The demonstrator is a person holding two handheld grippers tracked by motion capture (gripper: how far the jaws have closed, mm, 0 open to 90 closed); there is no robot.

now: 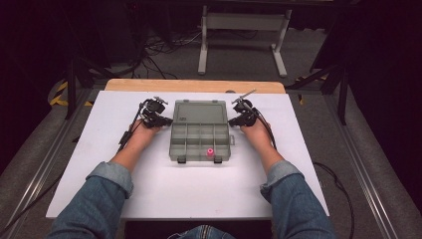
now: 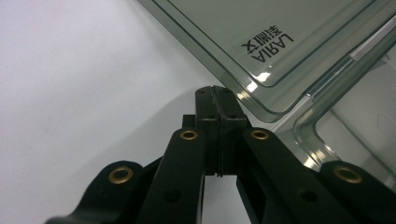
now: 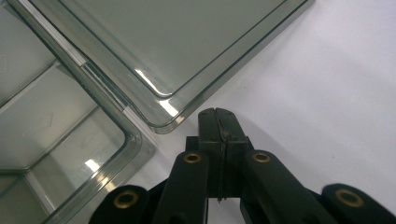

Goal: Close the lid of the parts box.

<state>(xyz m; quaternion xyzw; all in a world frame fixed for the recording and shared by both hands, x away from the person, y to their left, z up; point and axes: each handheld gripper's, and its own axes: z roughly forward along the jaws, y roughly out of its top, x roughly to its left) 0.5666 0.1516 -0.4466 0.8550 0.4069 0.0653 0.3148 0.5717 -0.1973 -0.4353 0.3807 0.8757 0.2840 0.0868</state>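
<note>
White desk (image 1: 149, 189) bore an open organizer box (image 1: 201, 130); both claws, left (image 1: 166, 120) and right (image 1: 232, 121), pressed together beside its lid, seemingly ready to close it next.

Both gripper views cut off most of the clear organizer box (image 2: 299, 42), leaving a lid corner and tray edge. In the high view, the small pink item (image 1: 210, 152) is too tiny to identify.

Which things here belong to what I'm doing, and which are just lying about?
In the job:
- left gripper, shut, at the box's left side
- right gripper, shut, at its right side
- open compartment box
- pink piece in a near compartment

Lying about:
- white board
- metal stand behind the table
- floor cables
</note>
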